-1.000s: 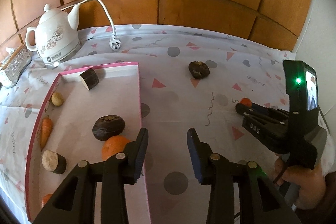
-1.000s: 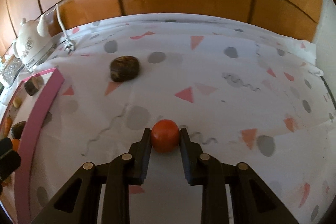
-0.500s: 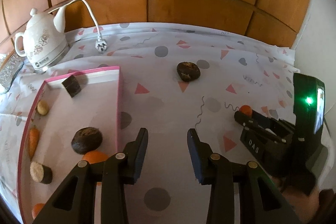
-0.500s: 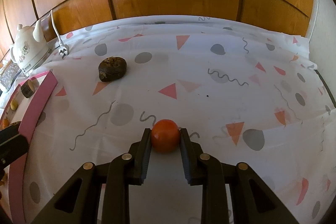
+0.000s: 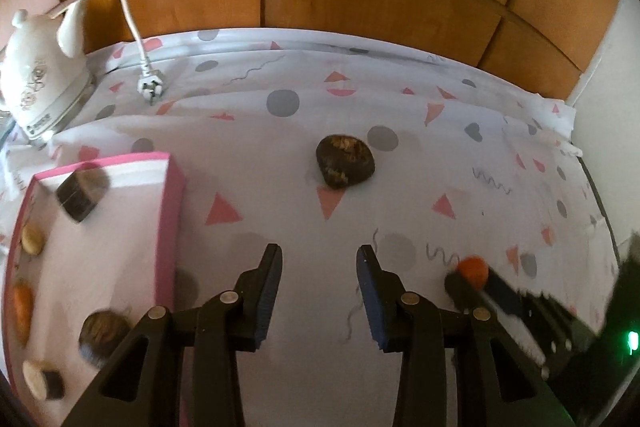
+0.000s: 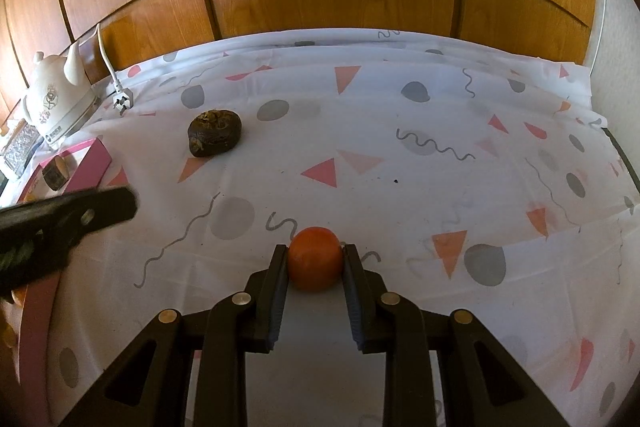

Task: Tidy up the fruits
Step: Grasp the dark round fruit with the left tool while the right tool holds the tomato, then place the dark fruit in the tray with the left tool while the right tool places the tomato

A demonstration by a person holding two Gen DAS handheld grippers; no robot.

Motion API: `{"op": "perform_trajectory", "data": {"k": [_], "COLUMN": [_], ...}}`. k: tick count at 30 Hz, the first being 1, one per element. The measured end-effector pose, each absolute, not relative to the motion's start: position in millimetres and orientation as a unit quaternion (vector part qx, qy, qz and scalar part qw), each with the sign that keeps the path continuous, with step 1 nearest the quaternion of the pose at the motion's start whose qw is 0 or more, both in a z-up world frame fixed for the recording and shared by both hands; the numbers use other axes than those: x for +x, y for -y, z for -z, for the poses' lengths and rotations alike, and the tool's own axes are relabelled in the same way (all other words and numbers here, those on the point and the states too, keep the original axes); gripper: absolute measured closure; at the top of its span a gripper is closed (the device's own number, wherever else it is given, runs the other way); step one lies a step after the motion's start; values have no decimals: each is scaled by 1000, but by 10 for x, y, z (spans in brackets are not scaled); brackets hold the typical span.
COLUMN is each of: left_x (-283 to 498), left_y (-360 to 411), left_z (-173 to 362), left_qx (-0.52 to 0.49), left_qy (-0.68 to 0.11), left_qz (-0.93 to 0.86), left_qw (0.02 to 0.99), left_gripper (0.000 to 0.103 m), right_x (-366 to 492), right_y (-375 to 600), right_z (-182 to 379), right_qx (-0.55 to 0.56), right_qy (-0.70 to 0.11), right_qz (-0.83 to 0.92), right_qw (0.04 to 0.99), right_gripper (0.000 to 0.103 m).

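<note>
My right gripper (image 6: 315,261) is shut on a small orange-red fruit (image 6: 315,258), held just above the patterned tablecloth; the fruit also shows in the left wrist view (image 5: 473,268). My left gripper (image 5: 319,277) is open and empty, right of the pink-rimmed tray (image 5: 170,227). A dark brown lumpy fruit (image 5: 345,165) lies on the cloth ahead of the left gripper; it also shows in the right wrist view (image 6: 215,133). The tray holds several pieces: a dark cut piece (image 5: 80,193), a small tan piece (image 5: 32,239), a carrot-like piece (image 5: 22,309) and a dark round fruit (image 5: 102,337).
A white kettle (image 5: 38,87) stands at the back left with its white plug (image 5: 152,89) lying on the cloth. Wooden panels run along the back edge. The table's right edge meets a white wall. My left gripper's finger (image 6: 72,215) shows at the left of the right wrist view.
My left gripper has moved right and forward, away from the tray and toward the dark fruit. My right gripper has kept its hold on the orange fruit and shifted slightly.
</note>
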State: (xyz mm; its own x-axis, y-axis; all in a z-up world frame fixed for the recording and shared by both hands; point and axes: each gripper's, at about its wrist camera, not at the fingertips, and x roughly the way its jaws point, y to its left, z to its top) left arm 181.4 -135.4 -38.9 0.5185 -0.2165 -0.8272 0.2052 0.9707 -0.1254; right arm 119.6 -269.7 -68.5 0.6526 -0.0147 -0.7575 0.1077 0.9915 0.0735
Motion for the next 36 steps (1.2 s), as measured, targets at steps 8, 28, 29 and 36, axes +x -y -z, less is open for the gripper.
{"op": "perform_trajectory", "data": {"k": [8,28,29,36], "left_x": [2238,2315,2250,1809], "left_y": [1573,1602,1574,1381], "left_z": [446,665,665,679], "left_qx": [-12,7,5,-2], "left_qy": [-482,-485,-482,-465], "left_qz": [124,105,103,88], "left_qw": [867,868,870,881], "left_gripper": [51,57,57,57], "right_x": [1195,1187,1186,1200], "right_y": [2715,2741,2746,2739], "right_z": [694,723,722,706], "right_qx": [67,79,79,75], "right_qy": [-414,-412,-412,-413], "right_qz": [28,20,20,22], "right_qw": [907,908,907,907], "right_gripper": [76,76,76,76]}}
